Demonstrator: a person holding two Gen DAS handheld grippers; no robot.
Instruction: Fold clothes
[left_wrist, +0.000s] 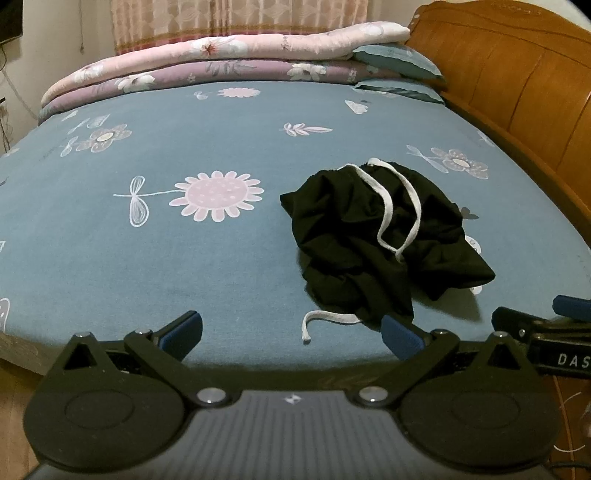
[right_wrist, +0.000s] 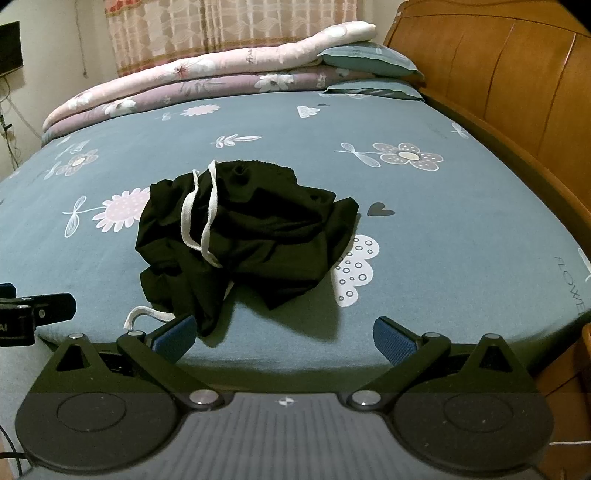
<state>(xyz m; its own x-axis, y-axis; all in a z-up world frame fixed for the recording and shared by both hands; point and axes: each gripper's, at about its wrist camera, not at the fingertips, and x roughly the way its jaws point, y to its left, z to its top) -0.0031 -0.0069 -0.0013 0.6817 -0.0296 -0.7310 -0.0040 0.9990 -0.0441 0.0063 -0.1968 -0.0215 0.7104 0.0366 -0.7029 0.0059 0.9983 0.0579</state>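
Observation:
A crumpled black garment (left_wrist: 373, 240) (right_wrist: 251, 240) with a white drawstring (left_wrist: 397, 210) (right_wrist: 201, 221) lies in a heap on the blue flowered bedsheet (left_wrist: 184, 258) (right_wrist: 461, 240), near the bed's front edge. One loose cord end (left_wrist: 317, 321) (right_wrist: 144, 315) trails onto the sheet toward me. My left gripper (left_wrist: 291, 338) hovers at the bed's edge, open, with nothing between its blue pads; the heap sits just ahead of its right finger. My right gripper (right_wrist: 284, 338) is open too, empty, the garment's hem by its left finger (right_wrist: 177, 338).
Folded floral quilts (left_wrist: 207, 62) (right_wrist: 192, 81) and two blue pillows (left_wrist: 399, 61) (right_wrist: 369, 59) are stacked at the far side. A wooden headboard (left_wrist: 517, 92) (right_wrist: 498, 74) runs along the right. Curtains (right_wrist: 229, 26) hang behind. Each gripper's tip shows in the other's view, the right gripper (left_wrist: 543, 325), the left gripper (right_wrist: 37, 310).

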